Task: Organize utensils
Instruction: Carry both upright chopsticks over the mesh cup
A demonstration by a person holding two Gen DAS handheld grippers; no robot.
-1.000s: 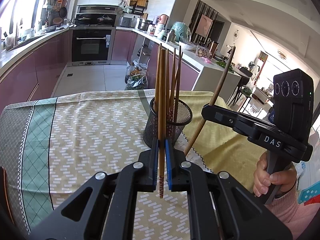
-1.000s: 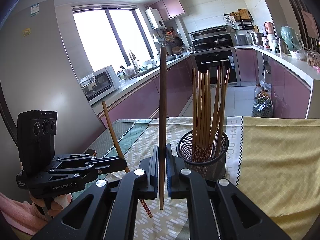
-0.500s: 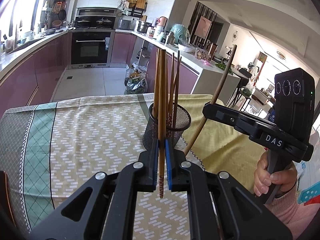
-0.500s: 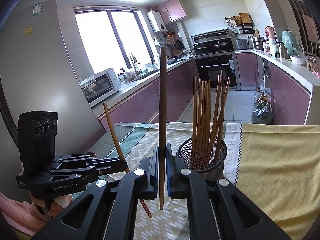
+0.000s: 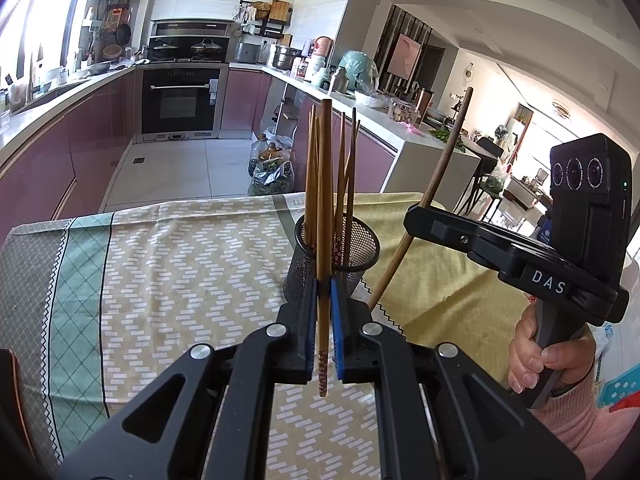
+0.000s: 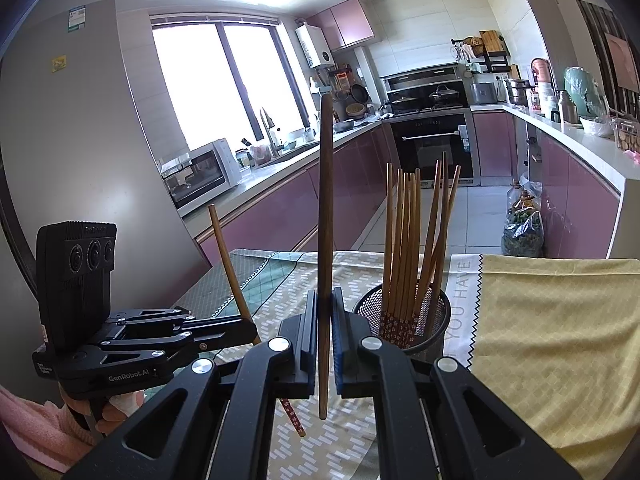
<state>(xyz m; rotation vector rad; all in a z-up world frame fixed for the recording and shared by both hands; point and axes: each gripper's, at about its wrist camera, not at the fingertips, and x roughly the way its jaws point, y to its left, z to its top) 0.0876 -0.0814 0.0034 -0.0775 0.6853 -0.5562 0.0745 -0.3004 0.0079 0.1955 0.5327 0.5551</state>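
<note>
A black mesh holder [image 5: 336,252] [image 6: 404,320] with several wooden chopsticks stands on the patterned tablecloth. My left gripper [image 5: 325,320] is shut on a light wooden chopstick [image 5: 325,200] with a flower-patterned tip, held upright just in front of the holder. My right gripper [image 6: 325,340] is shut on a darker brown chopstick [image 6: 325,220], also held upright, to the left of the holder in its own view. In the left wrist view the right gripper [image 5: 412,222] and its leaning dark chopstick [image 5: 436,184] sit to the holder's right. The left gripper [image 6: 250,330] with its slanted chopstick [image 6: 230,264] shows in the right wrist view.
The table carries a beige and green patterned cloth [image 5: 180,264] and a yellow cloth [image 6: 552,344] on the right. A person's hands in pink sleeves [image 5: 568,424] grip both handles. Beyond the table lie kitchen counters, an oven [image 5: 180,100] and bags on the floor [image 5: 272,172].
Both views have shifted slightly, so the holder sits a little lower and nearer in each. Both grippers stay shut on their chopsticks.
</note>
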